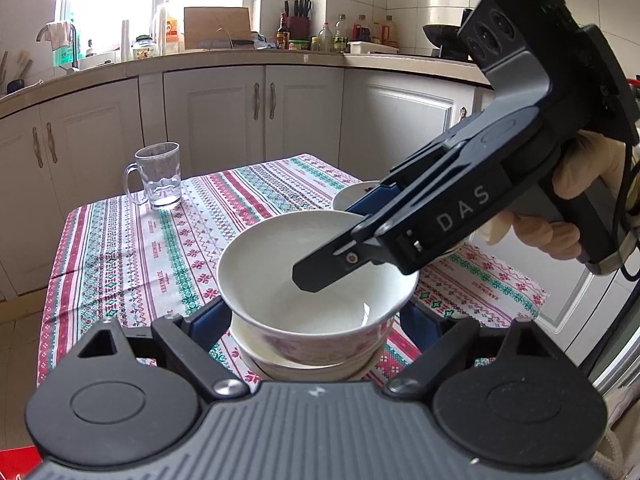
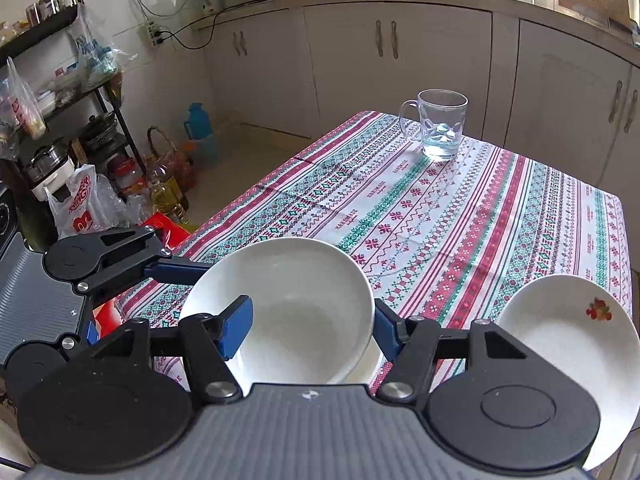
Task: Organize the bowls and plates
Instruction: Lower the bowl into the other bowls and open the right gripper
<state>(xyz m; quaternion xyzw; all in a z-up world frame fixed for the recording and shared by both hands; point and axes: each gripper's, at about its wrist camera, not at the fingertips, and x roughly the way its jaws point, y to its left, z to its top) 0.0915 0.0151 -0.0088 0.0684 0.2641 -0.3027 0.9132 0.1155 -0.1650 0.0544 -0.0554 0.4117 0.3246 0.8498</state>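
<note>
Left wrist view first, by size: white kitchen cabinets (image 1: 216, 116) line the back under a cluttered counter; in front stands the table (image 1: 120, 240), covered by a cloth striped in red, green and white.

Next in size is the right gripper (image 1: 320, 276), a black tool held by a gloved hand (image 1: 560, 208) and slanting down from the upper right; one of its fingers reaches inside the bowl (image 1: 280, 272) while the other runs outside the far rim, so the bowl's wall sits between them. From the right wrist view the right gripper (image 2: 312, 332) has one blue pad against the inner wall and the other against the outer side; it is closed on the bowl (image 2: 296, 280) at a moderate width.

The left gripper (image 1: 316, 320) stands open to a middling width, its fingers on either side of the bowl's lower part; whether the pads touch it cannot be told. In the right wrist view the left gripper's (image 2: 176, 270) one visible blue finger lies along the bowl's outer left edge.

The bowl is white inside with a pink pattern outside, and sits above a white dish (image 1: 304, 364) near the table's front edge. A white plate (image 2: 560, 340) with a small fruit print lies to the right of it, and a clear glass mug (image 1: 158, 176) stands well apart at the far side of the table.
</note>
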